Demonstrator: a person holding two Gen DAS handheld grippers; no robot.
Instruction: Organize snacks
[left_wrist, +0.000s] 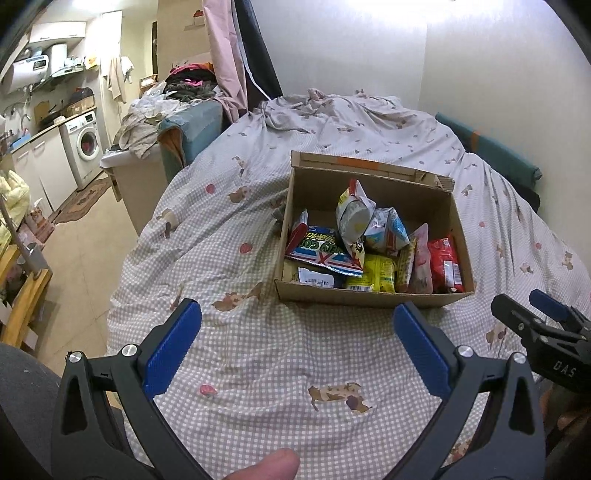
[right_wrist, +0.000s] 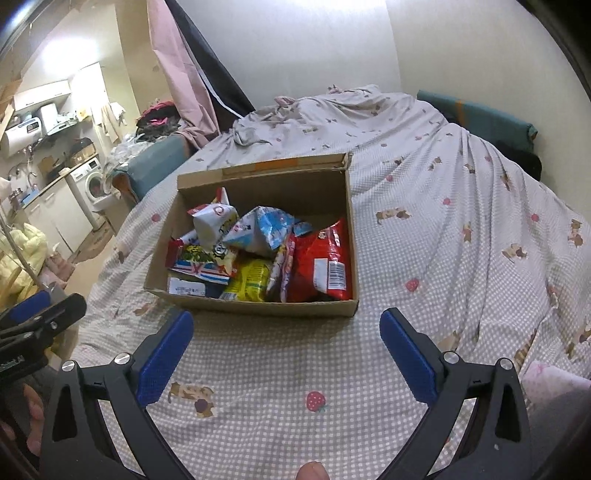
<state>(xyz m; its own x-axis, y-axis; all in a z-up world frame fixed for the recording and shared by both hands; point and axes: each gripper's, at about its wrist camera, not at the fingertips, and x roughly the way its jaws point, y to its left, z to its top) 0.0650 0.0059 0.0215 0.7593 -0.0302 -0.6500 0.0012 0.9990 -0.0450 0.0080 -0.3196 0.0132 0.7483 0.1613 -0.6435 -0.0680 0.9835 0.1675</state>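
Observation:
A brown cardboard box sits on the checked bedsheet, filled with snack packets. Among them are a red bag, a yellow bag, a blue-and-white bag, a white bag and a flag-print packet. My left gripper is open just in front of the box, nothing between its blue pads. My right gripper is open too, short of the box's near wall. Each gripper shows at the edge of the other's view.
The bed has bare sheet around the box and a rumpled cover at the far end. A wall runs along the right. Left of the bed lie the floor, a washing machine and piled clothes.

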